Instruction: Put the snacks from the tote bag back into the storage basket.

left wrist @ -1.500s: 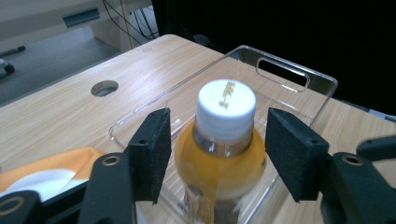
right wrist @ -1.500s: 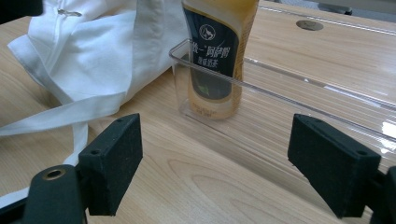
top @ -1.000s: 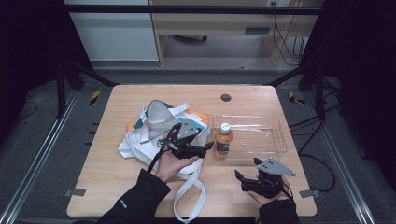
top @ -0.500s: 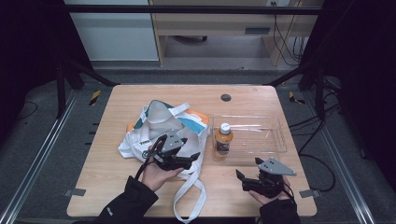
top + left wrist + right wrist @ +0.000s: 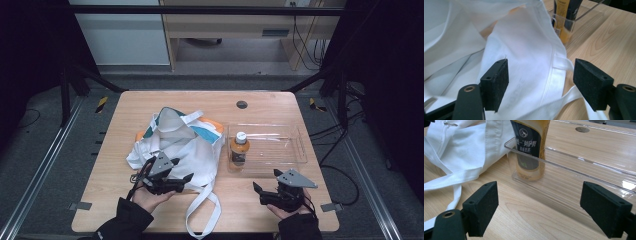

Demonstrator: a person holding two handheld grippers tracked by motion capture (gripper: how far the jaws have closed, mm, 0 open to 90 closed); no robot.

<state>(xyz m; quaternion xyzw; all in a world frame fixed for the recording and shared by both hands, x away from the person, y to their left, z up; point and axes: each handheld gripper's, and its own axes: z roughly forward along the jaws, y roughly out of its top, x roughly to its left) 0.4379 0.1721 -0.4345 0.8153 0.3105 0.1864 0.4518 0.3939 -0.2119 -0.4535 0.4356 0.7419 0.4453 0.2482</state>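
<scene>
Inside clear tray, bottle upright, cap skyward.

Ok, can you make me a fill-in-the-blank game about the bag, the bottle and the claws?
1. The bottle stands upright inside the clear ____ tray.
2. The white tote bag lies to the ____ of the bottle in the high view.
3. Both the left claw and the right claw have their jaws ____.
4. The bottle's cap is ____ in colour.

Missing words: plastic; left; open; white
</scene>
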